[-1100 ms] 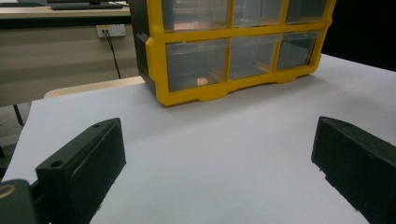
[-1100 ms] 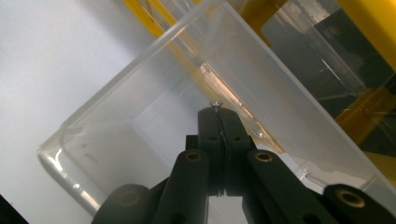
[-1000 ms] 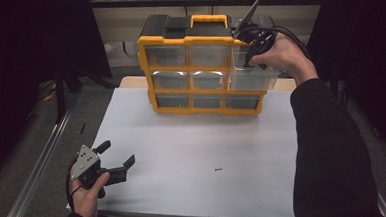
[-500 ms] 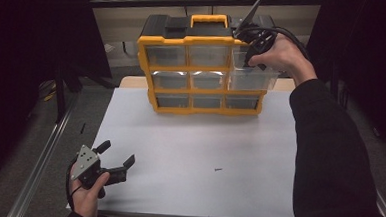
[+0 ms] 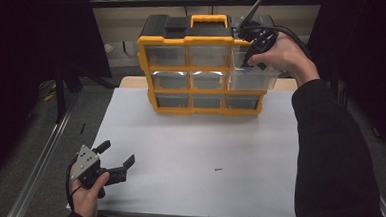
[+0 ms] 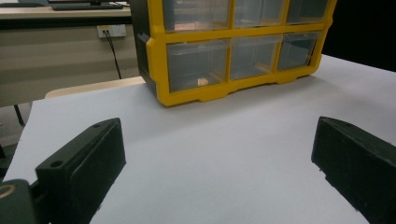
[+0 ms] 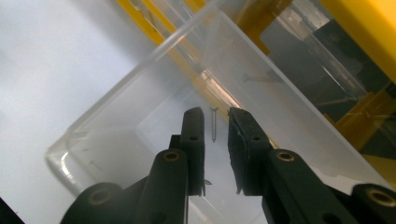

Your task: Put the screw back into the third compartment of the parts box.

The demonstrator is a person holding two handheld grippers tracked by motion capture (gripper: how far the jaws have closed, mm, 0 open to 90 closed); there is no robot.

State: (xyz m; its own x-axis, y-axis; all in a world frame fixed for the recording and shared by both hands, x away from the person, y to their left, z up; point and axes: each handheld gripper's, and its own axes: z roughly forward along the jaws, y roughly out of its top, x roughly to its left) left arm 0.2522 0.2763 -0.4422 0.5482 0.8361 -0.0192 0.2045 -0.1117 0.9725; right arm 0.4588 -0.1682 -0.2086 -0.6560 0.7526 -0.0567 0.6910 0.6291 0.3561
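**Screw released into the pulled-out drawer**

I have my right gripper (image 7: 215, 122) poised over the clear plastic drawer (image 5: 251, 76) that stands pulled out from the right side of the yellow-and-black organiser cabinet (image 5: 203, 69) at the far edge of the white table (image 5: 198, 154). In the right gripper view the jaws have just been opening: they stand a little apart, and the small silver screw (image 7: 214, 124) shows in the gap between them, touching neither pad as far as I can tell. It looks to be lying on the drawer floor or dropping to it; I cannot say which. I judge the drop-off step to be all but done.

My left gripper (image 5: 112, 160) rests low at the near left corner of the table, jaws spread wide with nothing between them, facing the cabinet's lower row of drawers.

A second small dark screw (image 5: 218, 169) lies loose on the table, near the front and well apart from both grippers. That looks like the next piece to fetch.

Next I need to lift the right gripper clear of the drawer without catching its thin wall, then come down over the loose screw with the jaws straddling it. It is tiny and lies flat, so the pads must close right at the table surface or it will skid away.
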